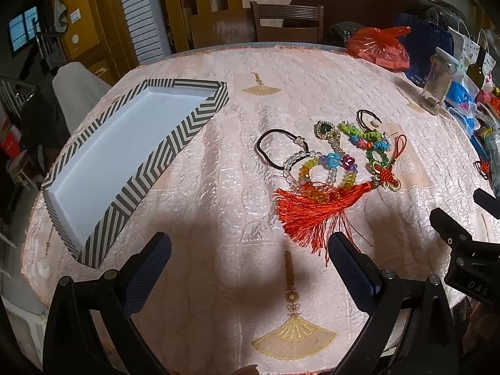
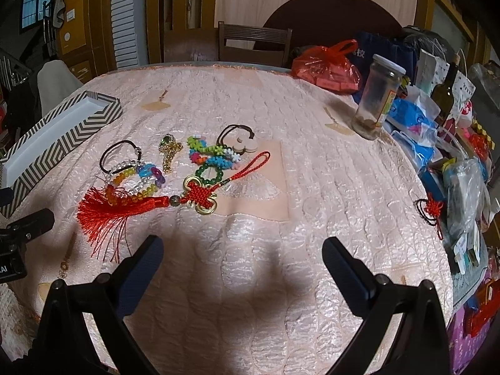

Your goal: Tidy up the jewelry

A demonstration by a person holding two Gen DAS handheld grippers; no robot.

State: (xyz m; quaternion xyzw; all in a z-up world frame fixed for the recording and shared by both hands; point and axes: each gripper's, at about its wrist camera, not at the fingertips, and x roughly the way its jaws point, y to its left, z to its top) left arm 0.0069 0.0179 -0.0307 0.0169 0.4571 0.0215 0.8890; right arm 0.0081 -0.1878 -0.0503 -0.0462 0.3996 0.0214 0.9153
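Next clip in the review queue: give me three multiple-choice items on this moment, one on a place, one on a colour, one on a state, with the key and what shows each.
1. Where does the striped tray sit relative to the jewelry pile?
A. To its left
B. To its right
C. Under it

2. What colour is the tassel on the knotted charm?
A. Blue
B. Red
C. White

3. What state are the two grippers in?
A. Both open, holding nothing
B. Left shut on a bracelet
C. Right shut on the tray

Key: 1 A, the tray lies left of the pile in both wrist views, apart from it. 2 B, the fringe is bright red-orange beside the red knot. 3 A, the left gripper and right gripper show wide-spread fingers with only tablecloth between them.
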